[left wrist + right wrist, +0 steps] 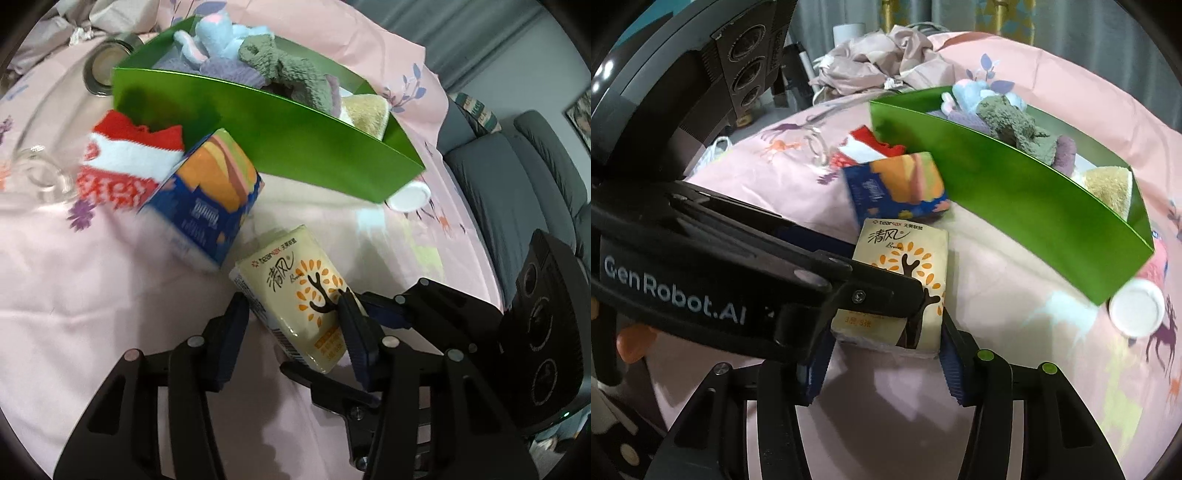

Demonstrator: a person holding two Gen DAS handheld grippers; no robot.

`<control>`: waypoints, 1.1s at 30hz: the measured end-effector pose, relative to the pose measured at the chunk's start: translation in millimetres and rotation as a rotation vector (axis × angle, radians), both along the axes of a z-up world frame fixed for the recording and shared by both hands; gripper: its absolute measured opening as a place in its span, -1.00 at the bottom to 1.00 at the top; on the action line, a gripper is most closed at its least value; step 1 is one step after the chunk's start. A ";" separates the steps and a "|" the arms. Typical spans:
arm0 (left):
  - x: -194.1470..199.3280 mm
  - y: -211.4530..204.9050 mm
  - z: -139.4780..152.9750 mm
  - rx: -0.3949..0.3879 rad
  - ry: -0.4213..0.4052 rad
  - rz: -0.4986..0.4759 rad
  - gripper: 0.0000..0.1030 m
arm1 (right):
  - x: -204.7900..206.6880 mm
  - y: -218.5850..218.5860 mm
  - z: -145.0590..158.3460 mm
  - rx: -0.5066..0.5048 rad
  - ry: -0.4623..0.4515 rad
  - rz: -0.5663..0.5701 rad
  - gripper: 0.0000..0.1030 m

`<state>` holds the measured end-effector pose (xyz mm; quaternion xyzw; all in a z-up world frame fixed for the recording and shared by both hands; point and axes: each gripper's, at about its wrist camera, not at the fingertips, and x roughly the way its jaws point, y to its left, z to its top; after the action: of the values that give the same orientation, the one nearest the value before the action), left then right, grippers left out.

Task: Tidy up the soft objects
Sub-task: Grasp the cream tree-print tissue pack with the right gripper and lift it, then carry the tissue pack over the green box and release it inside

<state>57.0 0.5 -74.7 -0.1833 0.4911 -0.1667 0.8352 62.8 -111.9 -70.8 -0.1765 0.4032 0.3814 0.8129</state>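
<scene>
Right wrist view: right gripper point(882, 354) and left gripper point(293, 317) both have fingers half-closed around the cream tissue pack point(905, 266) on the pink bed point(1015, 350), pointing steeply down. Beyond lie a blue tissue pack point(897, 184), a red sock point(868, 146) and the green box point(1015, 192) of plush toys.

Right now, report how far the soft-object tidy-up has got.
Done: the plush toys and a yellow towel already lie in the green box. In hand: both tools, left and right, flank the cream tissue pack; whether their pads press it I cannot tell. Left: the blue tissue pack and the red-and-white sock remain on the pink sheet outside the box.
</scene>
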 end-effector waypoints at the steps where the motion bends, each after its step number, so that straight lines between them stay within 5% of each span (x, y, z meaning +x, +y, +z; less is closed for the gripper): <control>1: -6.0 0.7 2.4 0.007 -0.007 -0.001 -0.05 | -6.6 -0.4 0.9 0.012 0.002 -0.004 0.05; 22: -84.7 42.8 69.8 0.096 -0.166 0.121 -0.04 | -77.1 47.0 62.4 0.110 -0.108 0.082 0.05; 33: -78.6 41.4 100.5 0.139 -0.242 0.082 -0.04 | -75.6 47.7 87.9 0.168 -0.171 0.068 0.05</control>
<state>-21.7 41.8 25.8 -0.1236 0.3893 -0.1188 0.9050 -12.8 -64.3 17.1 -0.1530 0.2928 0.4248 0.8428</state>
